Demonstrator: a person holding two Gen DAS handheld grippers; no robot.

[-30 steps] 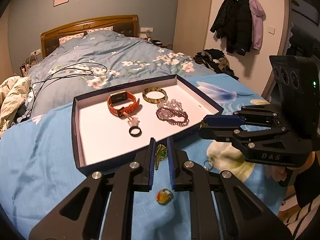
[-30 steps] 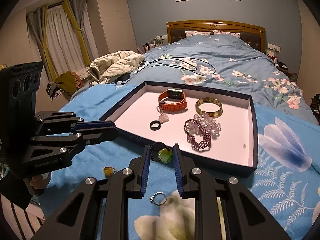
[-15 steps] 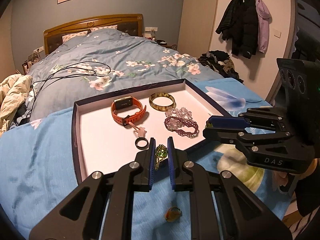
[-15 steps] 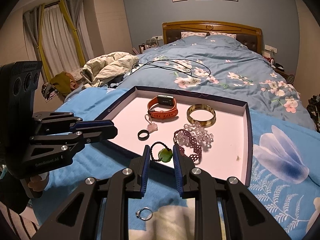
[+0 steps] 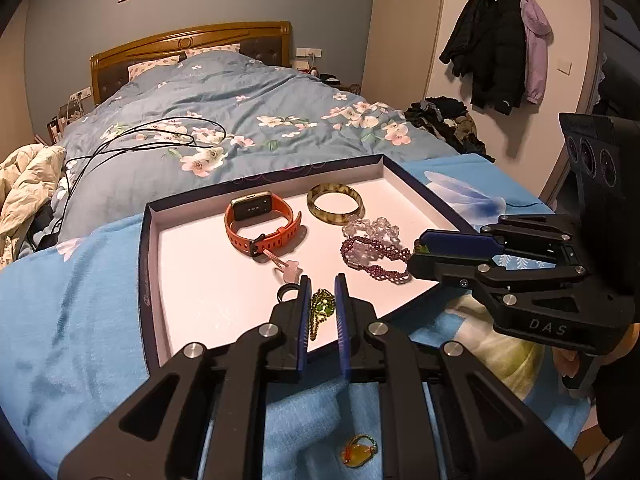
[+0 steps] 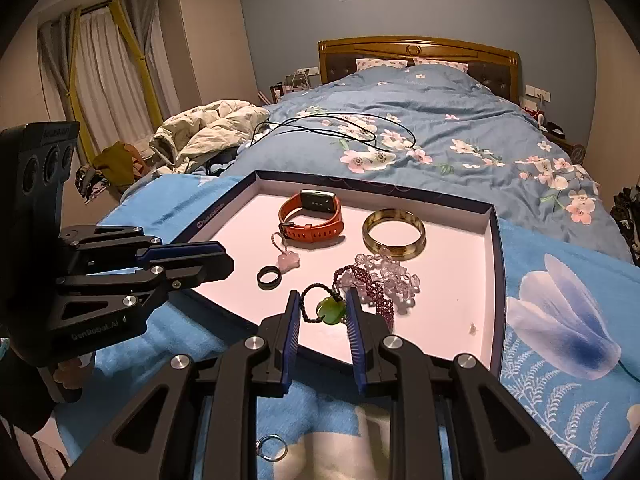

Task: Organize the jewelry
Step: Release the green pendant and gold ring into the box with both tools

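A dark blue tray (image 5: 145, 264) with a white floor lies on the bed. In it are an orange watch (image 5: 262, 226), a bangle (image 5: 335, 208), bead bracelets (image 5: 374, 246), a pink charm (image 5: 291, 270) and a black ring (image 5: 286, 291). My left gripper (image 5: 322, 290) is shut on a green pendant with a gold chain (image 5: 322, 307), held above the tray's near part. My right gripper (image 6: 323, 306) is shut on a green jade piece on a black beaded cord (image 6: 330, 310), also over the near part of the tray (image 6: 496, 280). Each gripper shows from the side in the other's view.
An amber ring (image 5: 358, 456) and a silver ring (image 6: 272, 448) lie on the blue blanket in front of the tray. Black cables (image 6: 352, 128) sprawl on the floral duvet beyond it. A pale jacket (image 6: 208, 128) is heaped at the bed's left side.
Both grippers have moved forward from the blanket to above the tray's near edge, carrying their pieces. The loose rings now lie further behind the fingertips.
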